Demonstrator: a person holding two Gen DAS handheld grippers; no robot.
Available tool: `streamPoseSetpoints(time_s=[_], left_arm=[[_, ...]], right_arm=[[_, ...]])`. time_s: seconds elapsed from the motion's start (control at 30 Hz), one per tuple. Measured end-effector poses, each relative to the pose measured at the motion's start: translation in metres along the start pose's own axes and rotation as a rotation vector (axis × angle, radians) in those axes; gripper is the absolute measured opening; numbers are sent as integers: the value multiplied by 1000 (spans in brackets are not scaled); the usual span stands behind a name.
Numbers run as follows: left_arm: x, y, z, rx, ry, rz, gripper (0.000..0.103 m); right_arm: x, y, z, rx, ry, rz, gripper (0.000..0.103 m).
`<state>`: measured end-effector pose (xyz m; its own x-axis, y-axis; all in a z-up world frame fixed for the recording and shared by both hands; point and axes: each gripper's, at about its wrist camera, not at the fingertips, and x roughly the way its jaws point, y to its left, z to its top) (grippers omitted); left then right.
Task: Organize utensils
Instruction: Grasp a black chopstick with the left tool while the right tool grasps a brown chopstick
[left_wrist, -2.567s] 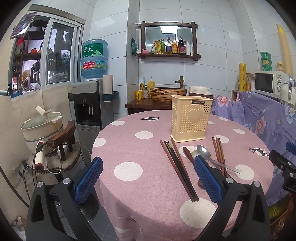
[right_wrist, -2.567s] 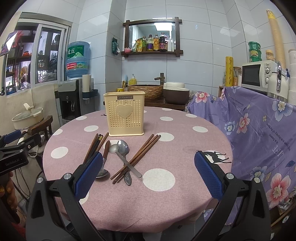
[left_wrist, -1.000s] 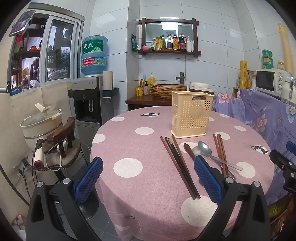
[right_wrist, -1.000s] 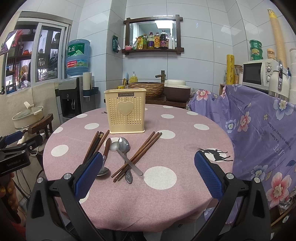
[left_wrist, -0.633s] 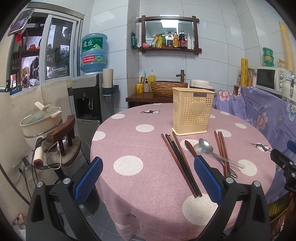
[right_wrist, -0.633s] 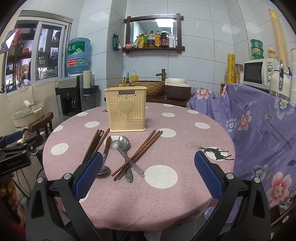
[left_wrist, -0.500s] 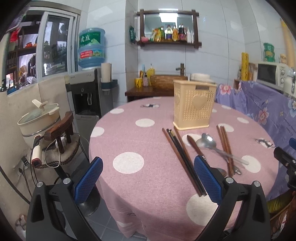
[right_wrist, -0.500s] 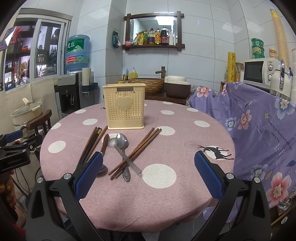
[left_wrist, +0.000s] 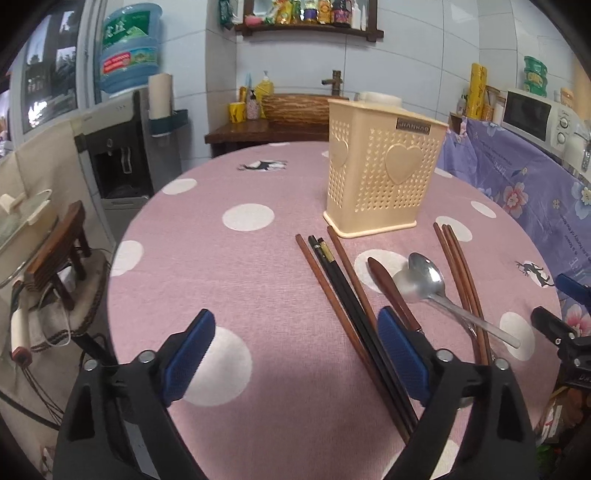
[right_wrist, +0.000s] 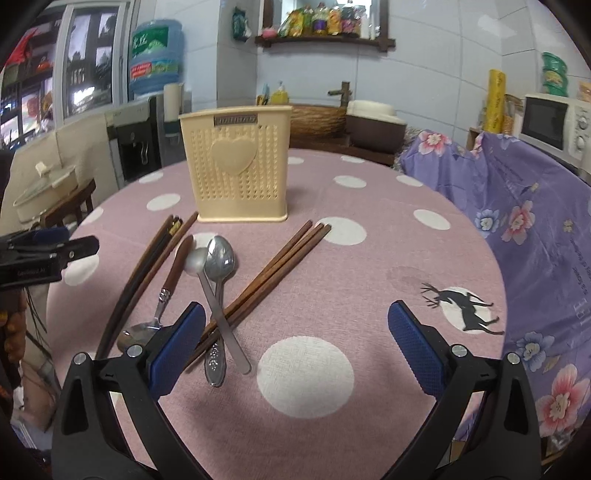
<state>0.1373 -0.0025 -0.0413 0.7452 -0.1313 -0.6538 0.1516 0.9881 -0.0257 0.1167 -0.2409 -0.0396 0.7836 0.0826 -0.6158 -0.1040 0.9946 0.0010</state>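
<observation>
**Utensils loose on the dotted cloth, both grippers empty**

The cream utensil holder (right_wrist: 240, 162) stands upright beyond both sets of fingers, a perforated plastic box with a raised heart on its face. In front of it the utensils lie flat: a bundle of dark and brown chopsticks (left_wrist: 343, 295) running just inside the left gripper's (left_wrist: 295, 354) right finger, a wooden-handled spoon (right_wrist: 173, 273) beside them, two steel spoons (right_wrist: 218, 266) crossed over each other, and a second set of brown chopsticks (right_wrist: 273, 273) slanting toward the right gripper's (right_wrist: 295, 347) left finger (the crossed spoon handles lie over these sticks).

The left gripper's jaws have just been closing a little, yet they stand wide with only bare cloth between them. The right gripper's jaws are spread too, gripping nothing.

The round table (right_wrist: 369, 258) wears a pink woven cloth with white dots and a deer print. Beyond it are white wall tiles, a water dispenser (left_wrist: 122, 122) and a floral purple cover (right_wrist: 535, 206).
</observation>
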Motion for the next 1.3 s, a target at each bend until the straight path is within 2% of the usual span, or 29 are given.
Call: streamPoseSetpoints(time_s=[0.07,0.17,0.23,0.33,0.57,0.7,0.77,0.9,0.93,0.97,1.03,1.17,1.3], left_arm=[[10,2,4,-10,35,-15,72],[29,6,10,-59,113,-64,60],[40,5,15,-75,144,-85,56],[51,0,21,-52,156,-61,53],[68,-2,26,-40,189,-6,51],[70,1,24,-40,198,4,52],[72,1,24,-38,209,18,52],[78,-1,29,-21,211,39,52],[79,-1,31,-20,213,42,52],[79,0,31,-19,215,42,52],[79,2,32,-14,219,36,52],[80,13,35,-46,228,12,52],[88,14,42,-60,235,15,52]], right_arm=[[11,-4,6,29,25,23,98],[25,-10,13,59,54,-3,97],[35,-13,18,73,73,-20,97],[46,-15,26,83,95,-29,97],[71,-19,42,97,148,-103,96],[89,-18,42,86,200,-138,89],[96,-18,42,96,218,-135,84],[106,-17,44,116,234,-128,82],[107,-17,45,115,242,-133,79],[109,-19,45,116,257,-133,71],[111,-28,42,138,280,-119,63],[107,-47,44,250,281,-36,62],[110,-48,54,260,264,-56,59]])
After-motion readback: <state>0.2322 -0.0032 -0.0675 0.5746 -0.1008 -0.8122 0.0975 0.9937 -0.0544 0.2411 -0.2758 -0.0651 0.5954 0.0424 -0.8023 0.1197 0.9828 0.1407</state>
